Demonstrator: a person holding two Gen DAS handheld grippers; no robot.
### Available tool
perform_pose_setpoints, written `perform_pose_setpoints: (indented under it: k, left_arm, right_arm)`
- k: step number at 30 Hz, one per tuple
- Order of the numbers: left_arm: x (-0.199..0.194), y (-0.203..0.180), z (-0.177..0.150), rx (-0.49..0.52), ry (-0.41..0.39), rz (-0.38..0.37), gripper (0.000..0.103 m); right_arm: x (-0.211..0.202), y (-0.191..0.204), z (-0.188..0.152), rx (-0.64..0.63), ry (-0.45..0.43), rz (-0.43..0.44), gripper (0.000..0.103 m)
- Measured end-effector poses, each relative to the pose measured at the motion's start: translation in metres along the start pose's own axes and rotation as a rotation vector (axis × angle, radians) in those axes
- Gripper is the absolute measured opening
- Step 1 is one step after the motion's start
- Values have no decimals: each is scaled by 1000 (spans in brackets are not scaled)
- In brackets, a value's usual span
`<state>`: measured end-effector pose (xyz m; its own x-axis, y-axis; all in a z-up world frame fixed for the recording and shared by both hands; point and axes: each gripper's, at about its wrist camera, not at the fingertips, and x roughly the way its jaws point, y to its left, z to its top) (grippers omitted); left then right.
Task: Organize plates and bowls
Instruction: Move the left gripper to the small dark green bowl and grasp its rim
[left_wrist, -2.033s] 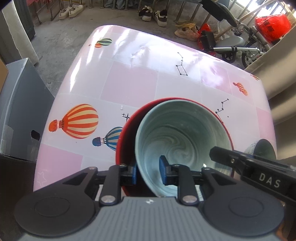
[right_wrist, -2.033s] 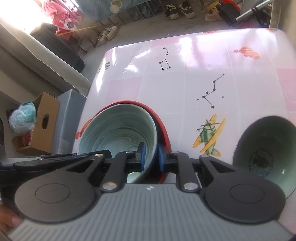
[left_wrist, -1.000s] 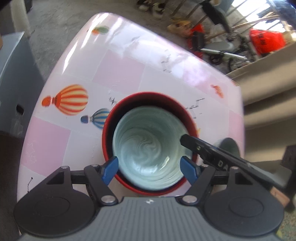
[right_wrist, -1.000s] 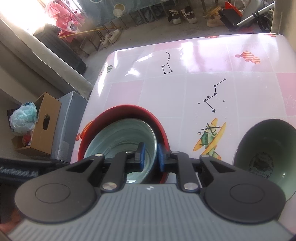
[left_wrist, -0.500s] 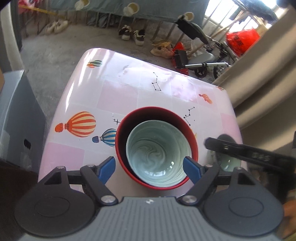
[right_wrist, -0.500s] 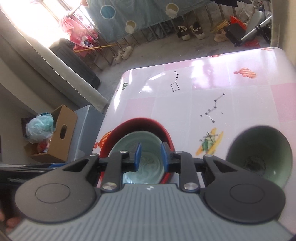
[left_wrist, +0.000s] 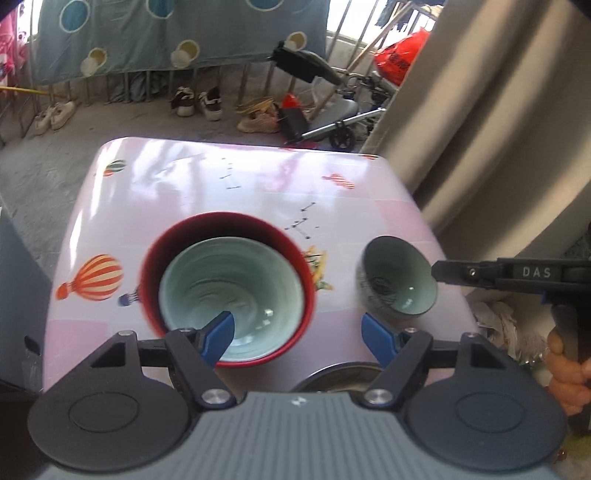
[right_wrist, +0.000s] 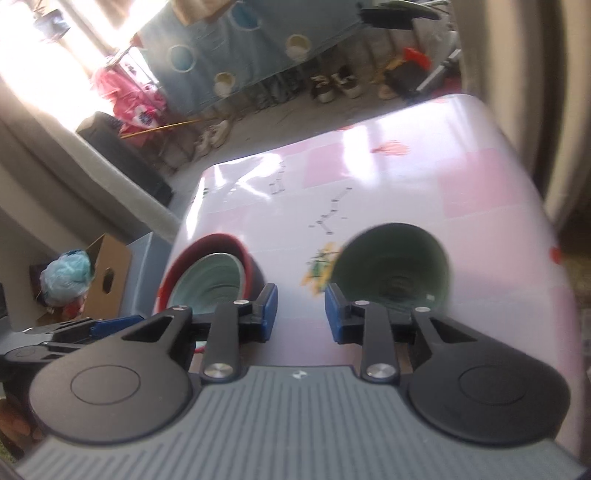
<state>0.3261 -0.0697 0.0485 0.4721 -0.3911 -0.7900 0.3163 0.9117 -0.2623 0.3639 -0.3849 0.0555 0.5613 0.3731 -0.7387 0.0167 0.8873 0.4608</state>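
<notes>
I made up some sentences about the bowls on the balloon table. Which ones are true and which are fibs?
1. The pale green bowl sits inside the red bowl. True.
2. The small green bowl is stacked in the red bowl too. False: it stands alone on the table.
3. The left gripper holds a bowl. False: it is open, holding nothing.
4. The right gripper is open. True.

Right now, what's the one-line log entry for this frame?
left claw: open, empty | right claw: open, empty | pale green bowl: nested in red bowl | small green bowl: alone on table
</notes>
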Motion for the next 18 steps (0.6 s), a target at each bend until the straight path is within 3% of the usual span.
perform_pose_setpoints:
  k: [12,18]
  left_arm:
    - [68,-74,17,59,80,-5,71]
    - [110,-90,25,9,159,41,53]
  right_arm:
    - [3,-74,-12,152,-49,-58,28]
    - [21,-105,-12,205,-31,-68,28]
